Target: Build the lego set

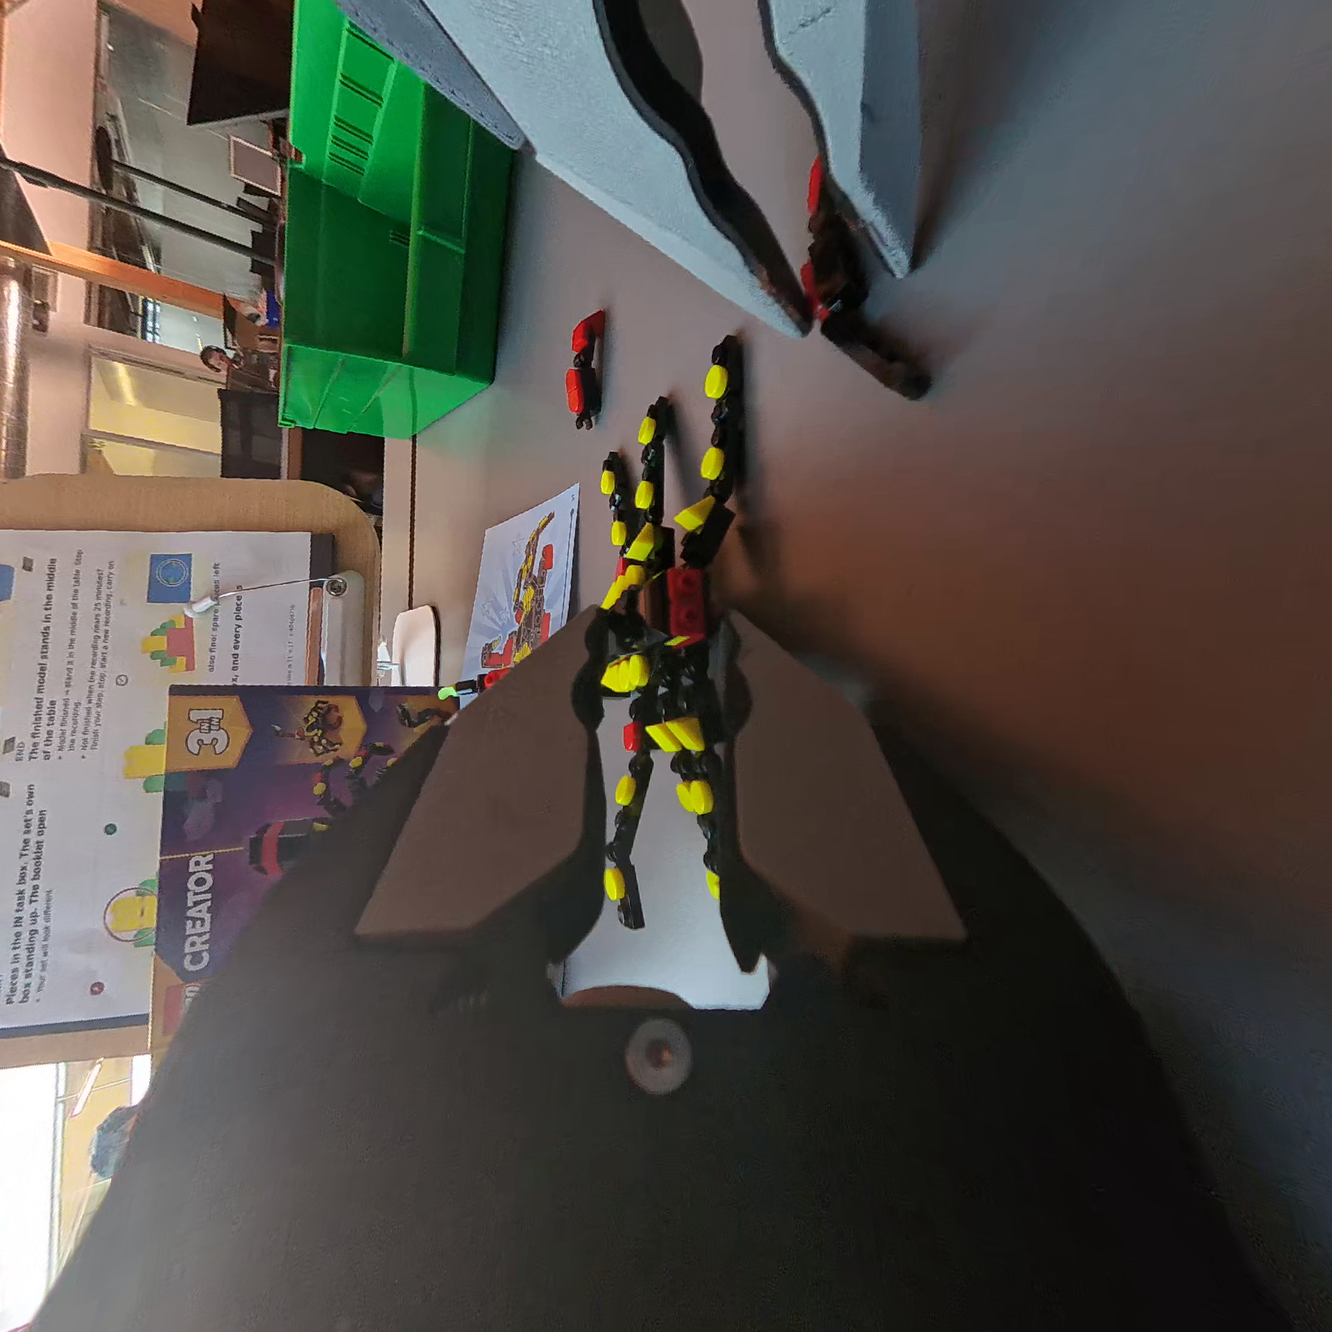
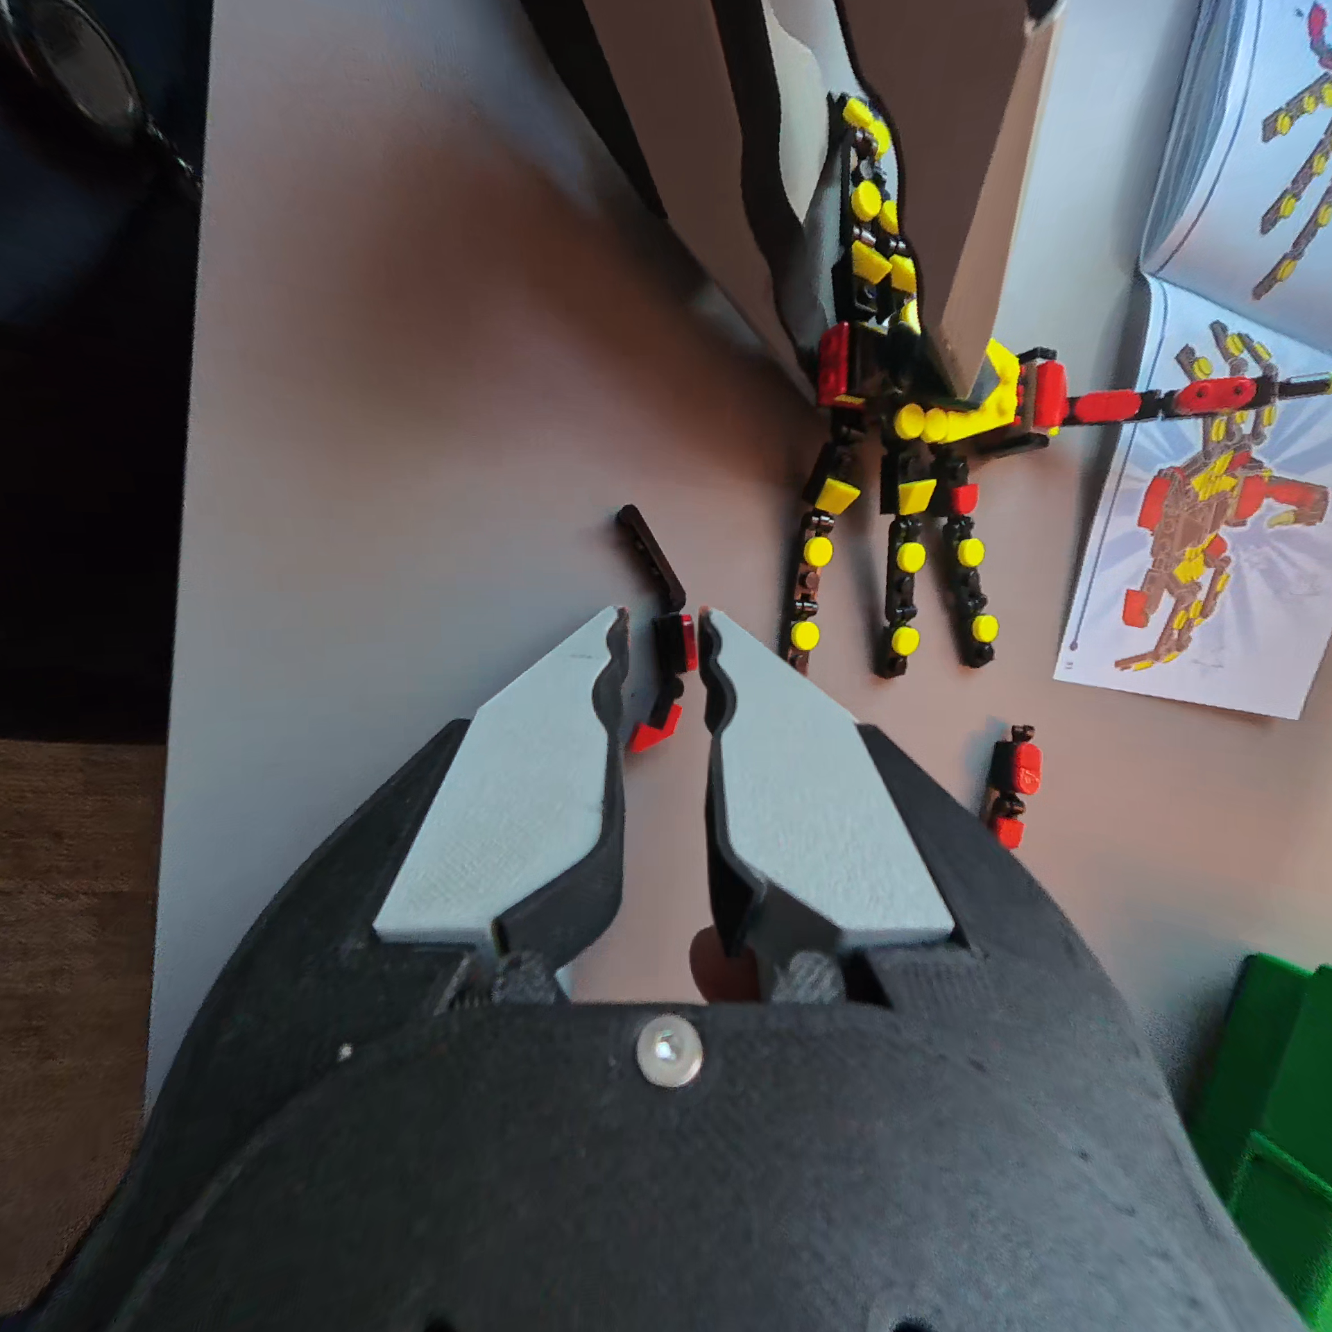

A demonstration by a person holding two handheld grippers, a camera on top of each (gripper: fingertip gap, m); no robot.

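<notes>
My right tool (image 2: 662, 634) nearly closed around the light, jointed claw arm (image 2: 667, 652); grip its stiff middle; my left tool (image 1: 659, 641) pins the fragile spider body (image 1: 667, 613) at twelve o'clock.

Printed writing shows on the purple toy box (image 1: 238, 814) and on the white instruction sheet (image 1: 108, 721) behind it.

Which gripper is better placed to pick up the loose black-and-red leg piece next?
Right. The right gripper already straddles the black-and-red leg piece, fingers either side, not yet closed. The left gripper is busy holding the scorpion model body.
</notes>
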